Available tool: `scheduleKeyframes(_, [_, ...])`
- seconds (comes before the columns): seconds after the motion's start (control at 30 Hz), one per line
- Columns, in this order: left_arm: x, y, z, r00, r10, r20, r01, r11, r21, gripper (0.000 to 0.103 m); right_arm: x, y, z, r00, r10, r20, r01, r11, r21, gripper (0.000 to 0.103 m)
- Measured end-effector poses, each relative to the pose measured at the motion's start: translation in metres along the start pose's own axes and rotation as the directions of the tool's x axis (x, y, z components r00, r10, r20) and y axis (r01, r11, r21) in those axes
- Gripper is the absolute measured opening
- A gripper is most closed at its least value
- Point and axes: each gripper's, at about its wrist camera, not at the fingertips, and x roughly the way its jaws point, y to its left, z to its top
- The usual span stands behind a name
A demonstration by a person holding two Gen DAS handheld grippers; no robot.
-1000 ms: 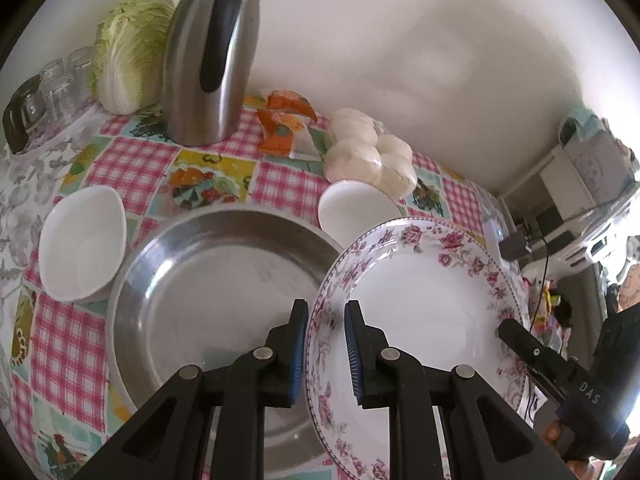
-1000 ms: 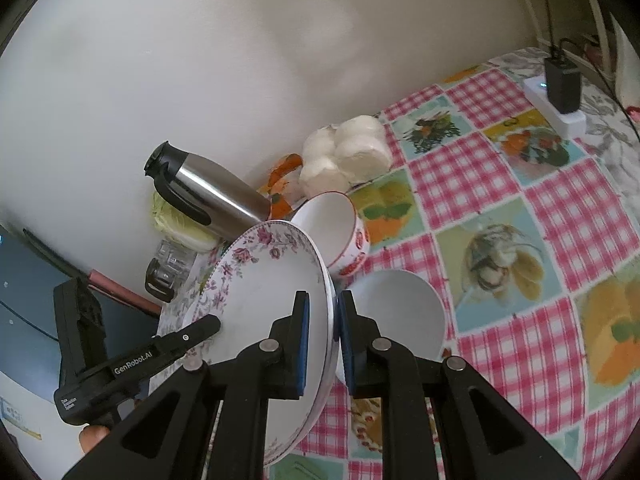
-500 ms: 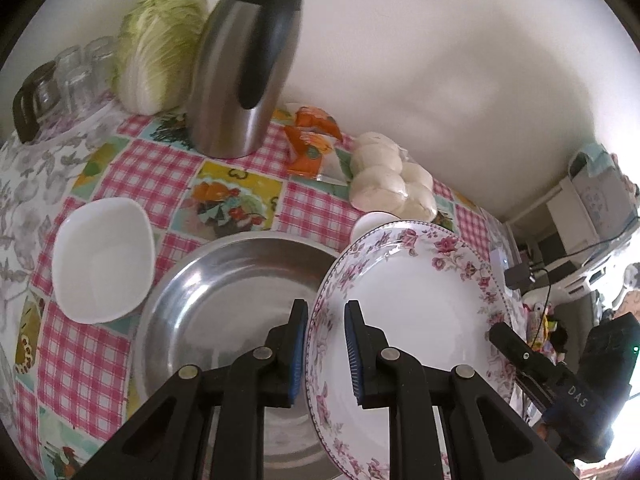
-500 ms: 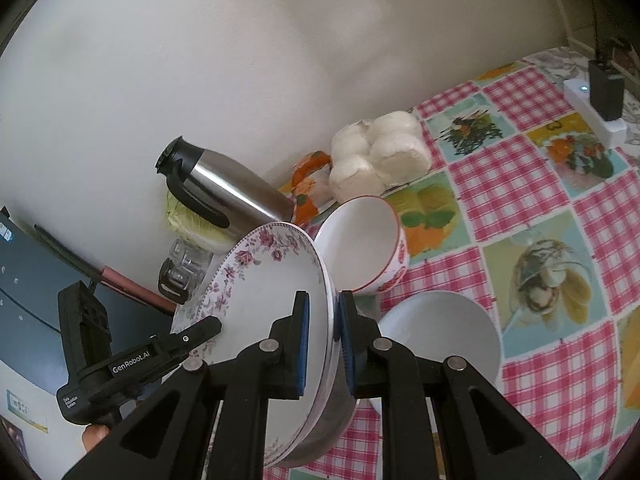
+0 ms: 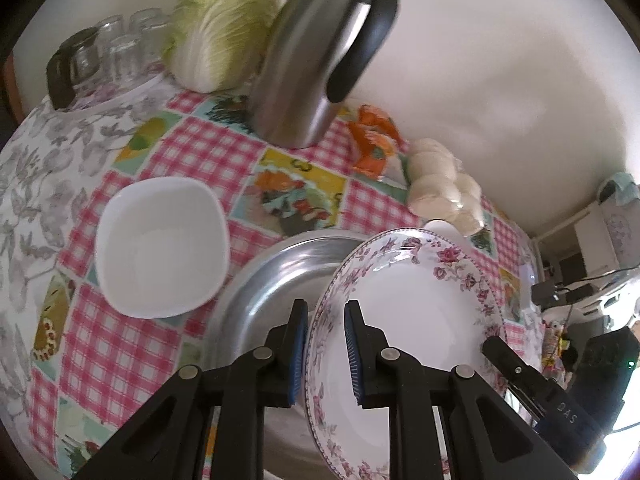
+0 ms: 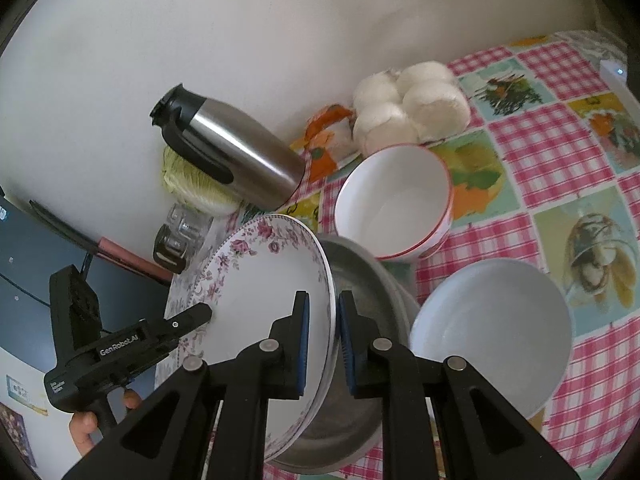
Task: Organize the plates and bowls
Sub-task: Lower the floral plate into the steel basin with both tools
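Observation:
A white plate with a pink floral rim (image 5: 412, 312) (image 6: 264, 288) is held on edge, tilted, above a wide steel pan (image 5: 276, 280) (image 6: 360, 276). My left gripper (image 5: 326, 354) is shut on its near rim, and my right gripper (image 6: 322, 344) is shut on the opposite rim. In the left wrist view a square white bowl (image 5: 160, 244) sits left of the pan. The right wrist view shows a red-rimmed white bowl (image 6: 394, 200) behind the pan and a round white bowl (image 6: 492, 332) to its right.
A steel thermos jug (image 5: 320, 52) stands at the wall with a cabbage (image 5: 222, 20) and glass cups (image 5: 116, 48) to its left. An orange packet (image 5: 372, 140) and a bag of white buns (image 5: 440, 184) lie near the wall. A checked tablecloth (image 5: 120, 352) covers the table.
Both grippers carried the floral plate leftwards and lower over the steel pan. The thermos, cabbage and square bowl shifted right in the left wrist view; the bowls loom larger in the right wrist view.

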Motion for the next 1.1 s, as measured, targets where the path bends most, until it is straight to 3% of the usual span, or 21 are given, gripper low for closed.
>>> scheduleKeyframes(0.37, [0.012, 0.019, 0.000, 0.998, 0.042, -0.035, -0.043, 0.999, -0.026, 0.021, 0.028, 0.001, -0.006, 0.998, -0.027, -0.065, 0.026, 1.000, -0.011, 0.017])
scheduleKeyframes(0.7, [0.042, 0.027, -0.006, 0.991, 0.059, -0.118, -0.065, 0.997, -0.048, 0.021, 0.041, -0.011, -0.010, 0.991, -0.081, -0.104, 0.081, 0.997, -0.002, 0.017])
scheduleKeyframes(1.1, [0.047, 0.030, -0.005, 0.989, 0.078, -0.125, -0.085, 0.995, -0.047, 0.021, 0.055, -0.015, -0.015, 0.985, -0.103, -0.136, 0.104, 0.995, -0.003, 0.017])
